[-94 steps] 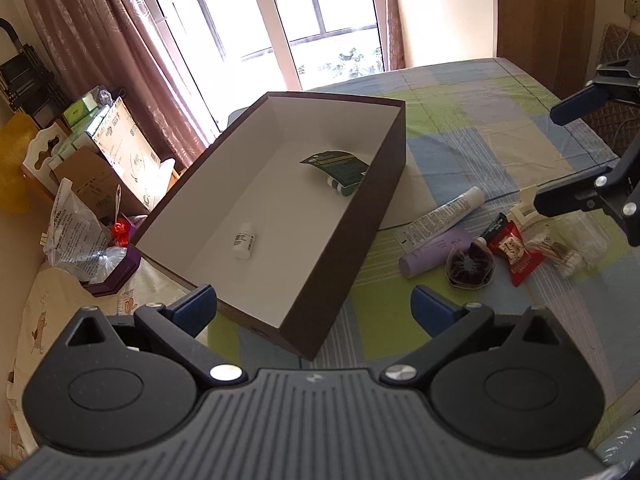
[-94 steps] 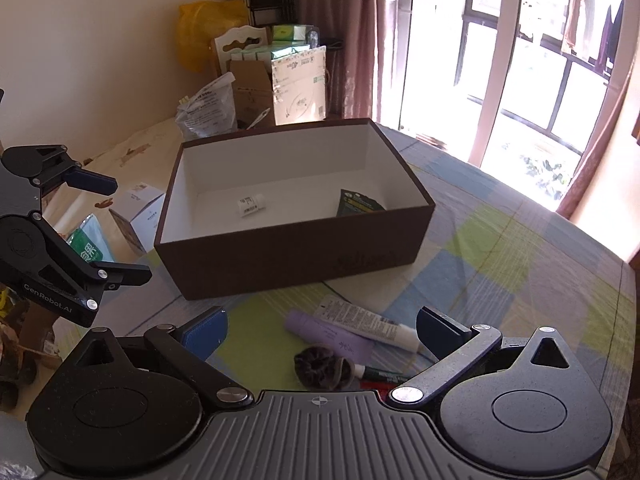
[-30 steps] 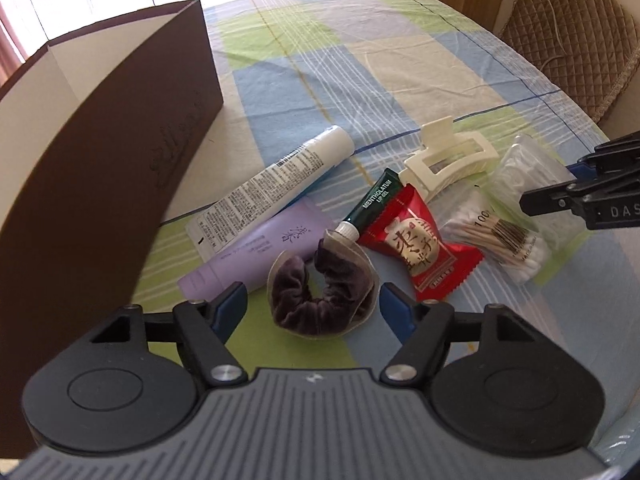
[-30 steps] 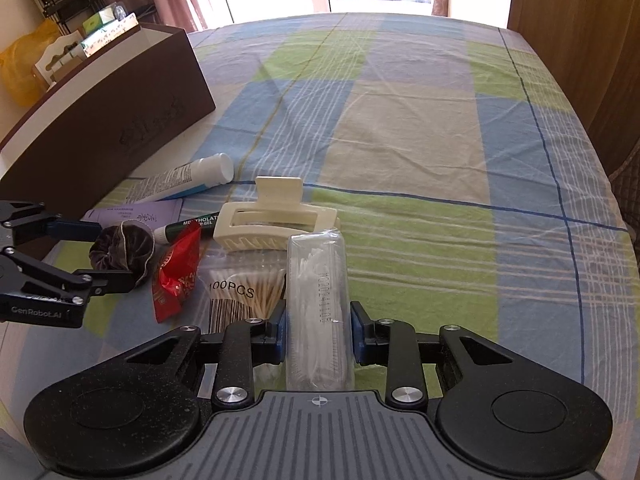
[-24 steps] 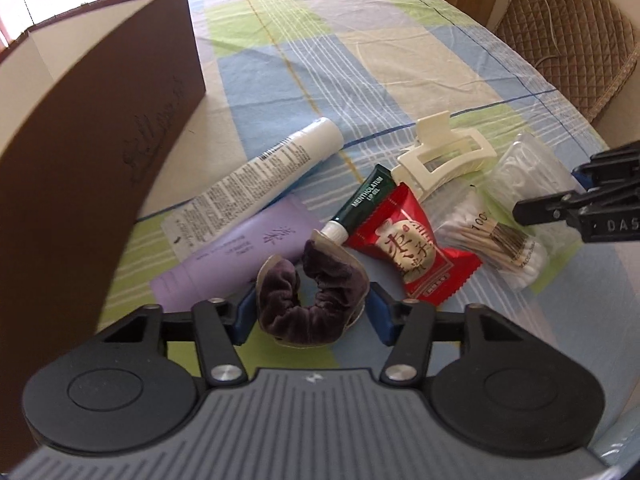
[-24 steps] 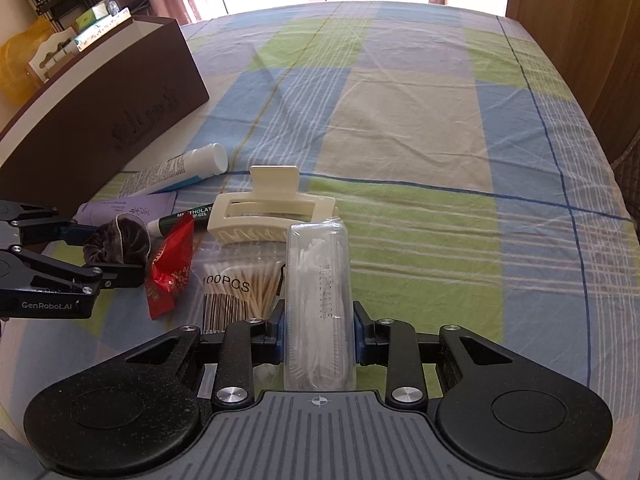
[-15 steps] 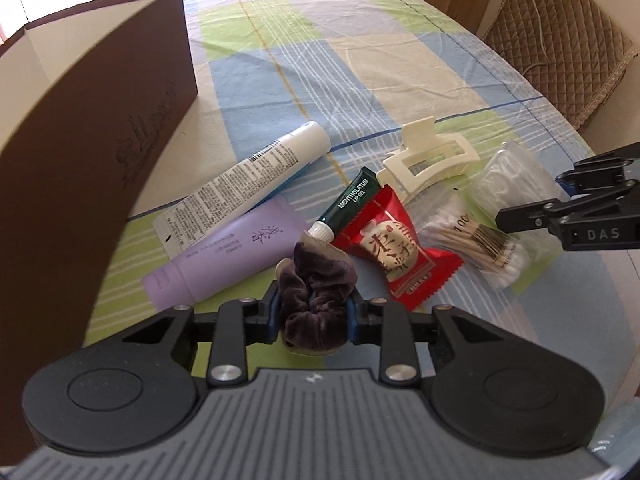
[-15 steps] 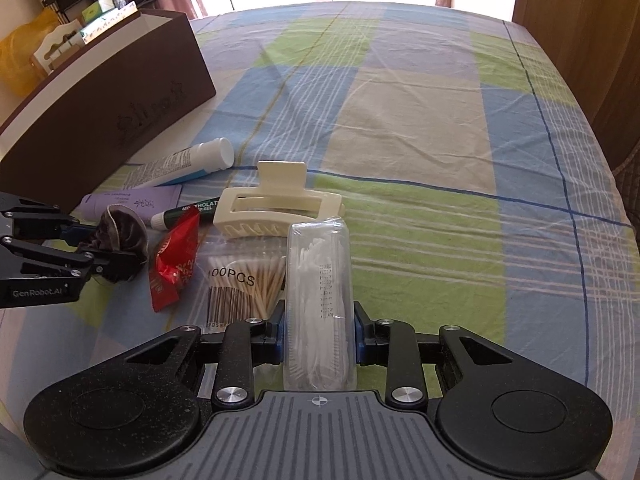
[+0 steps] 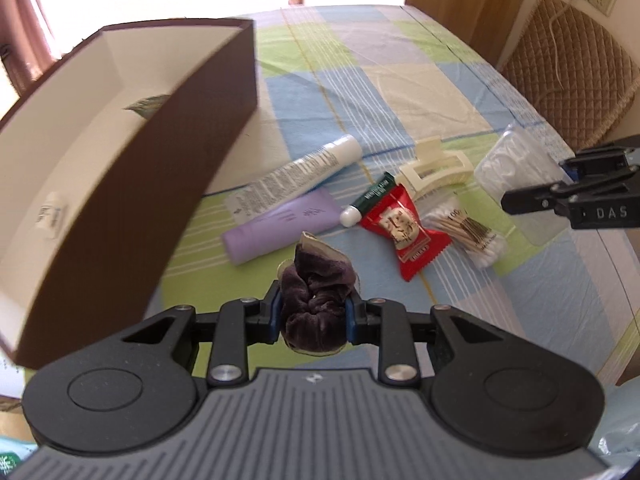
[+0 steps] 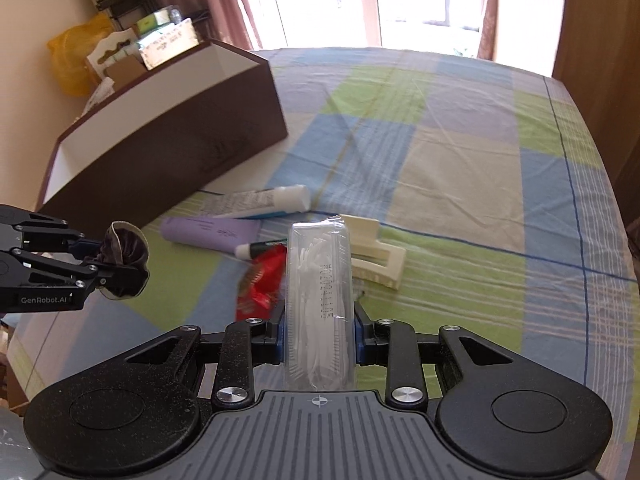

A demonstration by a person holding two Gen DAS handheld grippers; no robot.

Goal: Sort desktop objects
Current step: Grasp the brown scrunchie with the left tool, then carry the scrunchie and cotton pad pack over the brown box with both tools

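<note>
My left gripper [image 9: 313,314] is shut on a dark purple velvet scrunchie [image 9: 316,292] and holds it above the checked tablecloth; the scrunchie [image 10: 125,266] also shows at the left of the right wrist view. My right gripper [image 10: 319,334] is shut on a clear plastic pack of white floss picks [image 10: 319,292], lifted off the cloth. The brown box [image 9: 132,184] with a white inside stands to the left, holding a small white bottle [image 9: 50,216] and a green packet [image 9: 146,104]. On the cloth lie a white tube [image 9: 296,178], a lilac tube [image 9: 280,226], a green tube [image 9: 366,200], a red sachet [image 9: 404,232], a cotton swab pack [image 9: 468,232] and a cream hair claw [image 9: 436,170].
A padded chair [image 9: 568,52] stands past the table's right edge. Cartons and a yellow bag [image 10: 74,60] crowd the floor behind the box. Bare checked cloth [image 10: 460,160] stretches toward the window.
Both grippers have risen from the cloth with their loads: the left with the scrunchie, the right with the floss pick pack. The views now tilt toward the brown box.
</note>
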